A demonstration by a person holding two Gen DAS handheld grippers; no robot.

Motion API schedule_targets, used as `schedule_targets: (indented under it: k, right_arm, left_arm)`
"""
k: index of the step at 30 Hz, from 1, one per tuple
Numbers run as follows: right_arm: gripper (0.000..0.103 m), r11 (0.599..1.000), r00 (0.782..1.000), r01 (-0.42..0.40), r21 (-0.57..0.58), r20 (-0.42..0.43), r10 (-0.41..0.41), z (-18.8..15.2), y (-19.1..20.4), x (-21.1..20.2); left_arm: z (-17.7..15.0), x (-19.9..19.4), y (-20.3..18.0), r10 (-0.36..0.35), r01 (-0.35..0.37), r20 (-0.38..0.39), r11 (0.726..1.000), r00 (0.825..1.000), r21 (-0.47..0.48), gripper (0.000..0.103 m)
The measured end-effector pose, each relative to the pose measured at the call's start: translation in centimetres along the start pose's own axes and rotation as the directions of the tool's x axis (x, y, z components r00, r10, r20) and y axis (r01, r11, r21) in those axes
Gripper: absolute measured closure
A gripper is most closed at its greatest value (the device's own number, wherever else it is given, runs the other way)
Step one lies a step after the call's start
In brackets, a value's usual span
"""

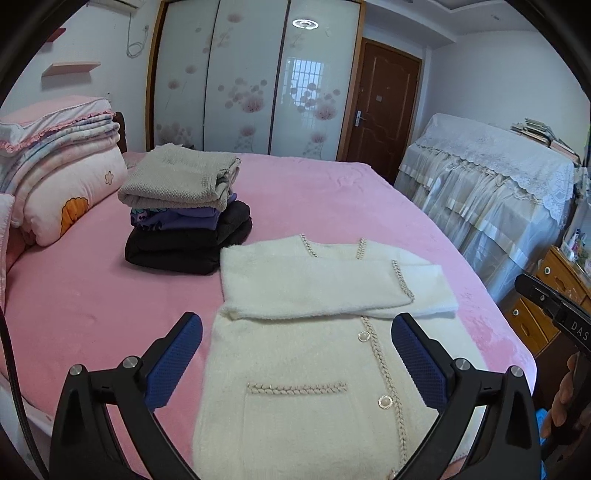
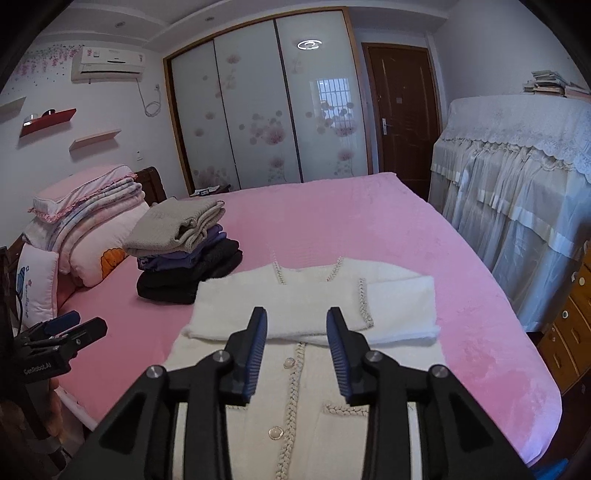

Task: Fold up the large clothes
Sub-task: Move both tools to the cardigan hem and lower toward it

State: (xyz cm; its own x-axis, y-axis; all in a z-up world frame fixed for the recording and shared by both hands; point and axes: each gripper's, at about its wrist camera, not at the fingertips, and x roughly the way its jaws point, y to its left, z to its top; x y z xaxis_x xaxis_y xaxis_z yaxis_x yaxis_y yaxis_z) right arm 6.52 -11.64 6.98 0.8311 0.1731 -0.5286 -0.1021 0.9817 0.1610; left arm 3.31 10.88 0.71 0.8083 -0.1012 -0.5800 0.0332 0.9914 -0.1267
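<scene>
AC unit (image 2: 107, 63) in right view only

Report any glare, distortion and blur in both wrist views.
Left wrist view: a ceiling light glares as a bright ring on the frosted floral sliding wardrobe door; the fisheye bends the room and blackens the corners; the fluffy white buttoned cardigan looks sharp. Right wrist view: same ring glare, same bending, mild softness on the cardigan.
</scene>
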Motion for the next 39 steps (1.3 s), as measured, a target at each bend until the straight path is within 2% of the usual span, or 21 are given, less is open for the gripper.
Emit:
schedule_targets:
  k: [8, 17, 23, 30, 34, 39]
  right_arm:
    - [0.069, 1.0, 1.0, -0.015, -0.025, 0.006, 0.015, -2.8, 0.2, -3.5]
    - [0.068, 0.998, 0.998, 0.012, -0.064, -0.065, -0.016, -8.0, -1.3, -4.1]
    - [0.068, 0.995, 0.991, 0.05, -0.082, -0.122, -0.06, -11.7, -2.7, -2.8]
    - [0.068, 0.997, 0.981, 0.059, -0.053, -0.18, -0.068, -15.2, -4.9, -1.1]
    - [0.068, 1.0, 0.975, 0.029, -0.011, -0.219, -0.031, -16.8, -6.7, 0.1]
    - [0.068, 0.998, 0.963, 0.031, 0.053, -0.269, -0.016, -18.1, -9.6, 1.1]
  left_arm:
    - [-3.1, -4.2, -0.2, 0.006, -0.006, 0.016, 1.0, 1.0, 0.013, 0.001]
    - [-7.6, -4.5, 2.0, 0.005, -0.005, -0.02, 1.0, 1.0, -0.013, 0.001]
    - [-11.4, -3.1, 4.7, -0.007, 0.006, -0.045, 0.999, 0.999, -0.036, 0.001]
    - [-16.2, 0.0, 11.4, -0.032, 0.015, -0.102, 0.987, 0.994, -0.158, 0.001]
    - [-18.9, 2.5, 14.2, -0.036, -0.001, -0.181, 0.98, 0.983, -0.201, 0.001]
    - [-21.2, 4.9, 14.9, -0.092, 0.036, -0.233, 0.971, 0.968, -0.235, 0.001]
